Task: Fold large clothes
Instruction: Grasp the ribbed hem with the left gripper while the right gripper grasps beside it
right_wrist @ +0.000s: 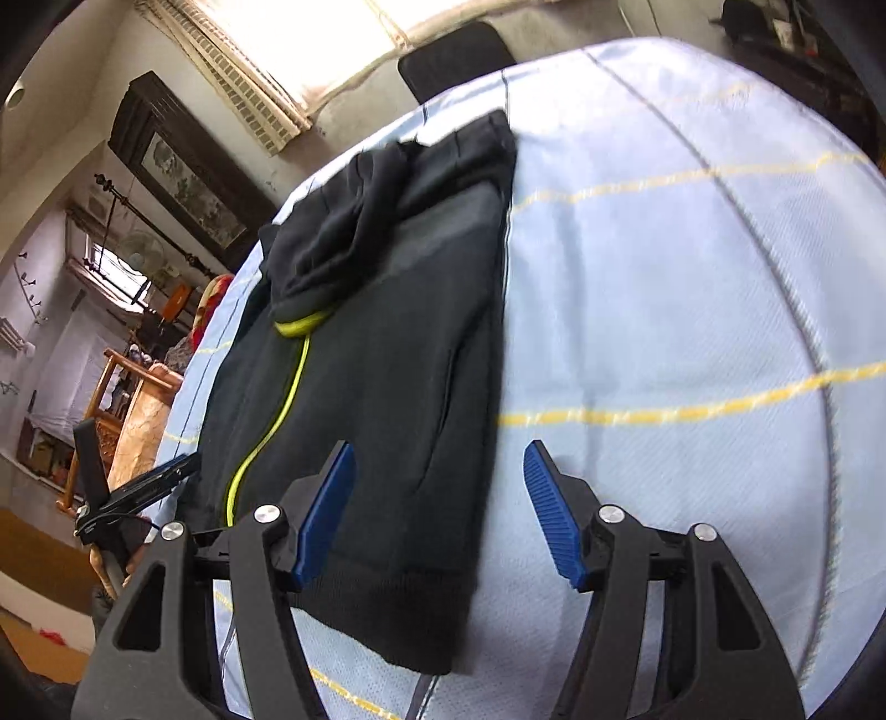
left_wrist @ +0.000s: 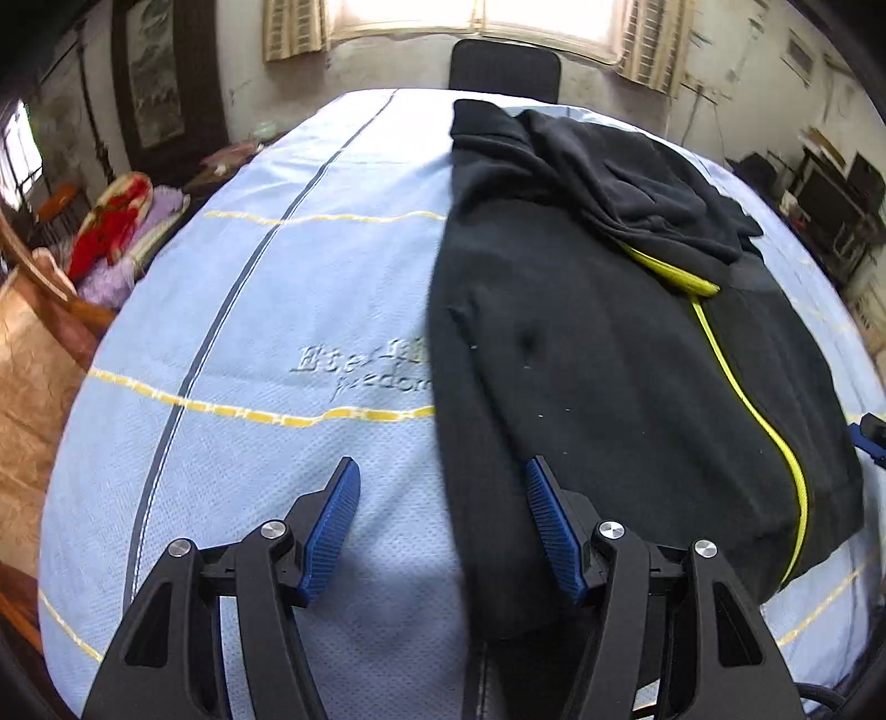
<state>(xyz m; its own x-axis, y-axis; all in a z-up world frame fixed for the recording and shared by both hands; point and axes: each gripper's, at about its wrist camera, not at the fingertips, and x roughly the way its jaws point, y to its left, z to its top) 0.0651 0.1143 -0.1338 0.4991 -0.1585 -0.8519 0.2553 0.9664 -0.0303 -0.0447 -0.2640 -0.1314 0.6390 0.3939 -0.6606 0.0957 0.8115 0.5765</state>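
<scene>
Dark zip hoodie (left_wrist: 598, 343) lies flat on the bed (left_wrist: 266, 310), sleeves already tucked in, hood bunched at the far end, yellow zipper (left_wrist: 742, 387) running near to far. So the long axis points away from both grippers, hem nearest.

Left gripper (left_wrist: 440, 526): jaws spread, nothing between the pads. It straddles the hoodie's left edge near the hem corner; left pad over bare sheet, right pad over dark cloth.

Right gripper (right_wrist: 437, 509): also spread, empty. Mirror case: it straddles the hoodie's right edge, left pad over cloth, right pad over sheet. The hem band (right_wrist: 410, 620) sits just below it.

Neither hand is clearly nearer; each hangs by its own hem corner. My read: next is a pinch on both hem corners, then carry the hem toward the hood. Can't tell if the pads touch fabric yet.

Surface: light blue quilted sheet with yellow stripes, slightly soft, cloth should lift clean.

Room: bright window (left_wrist: 476, 16) and dark chair back (left_wrist: 504, 69) at the far end, clutter to the left.
</scene>
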